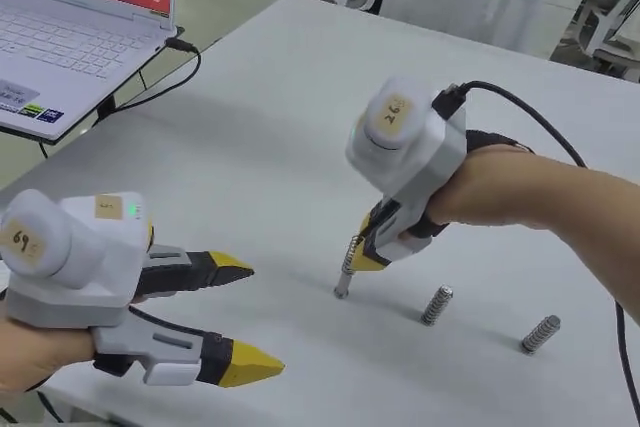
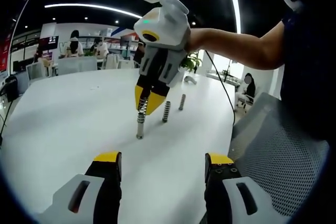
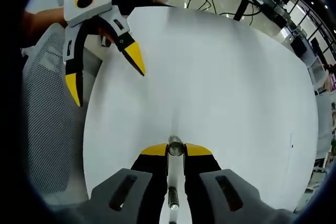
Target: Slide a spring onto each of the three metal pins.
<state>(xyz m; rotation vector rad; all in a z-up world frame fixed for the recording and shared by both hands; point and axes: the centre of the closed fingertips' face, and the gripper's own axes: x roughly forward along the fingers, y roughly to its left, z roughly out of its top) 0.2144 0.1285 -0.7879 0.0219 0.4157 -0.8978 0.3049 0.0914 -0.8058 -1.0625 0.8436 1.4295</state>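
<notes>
My right gripper (image 1: 365, 252) is clenched on a small coiled steel spring (image 1: 352, 250), whose lower end meets the top of the upright metal pin (image 1: 343, 287) on the white table (image 1: 250, 127); the right gripper view looks down the coil's bore between the yellow tips, which the head view cannot; my left gripper (image 1: 262, 317) hangs at 8 o'clock, jaws spread, empty; at 4 o'clock stand one spring-covered pin (image 1: 436, 305) and a second spring-covered pin (image 1: 540, 334); a silver laptop (image 1: 80, 27) sits at 10 o'clock; the left gripper view adds a grey mesh chair (image 2: 273, 145) and ceiling strip lights (image 2: 89, 7).

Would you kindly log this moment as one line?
right gripper: shut on spring partway down pin; left gripper: open; other two springs: on pins
</notes>
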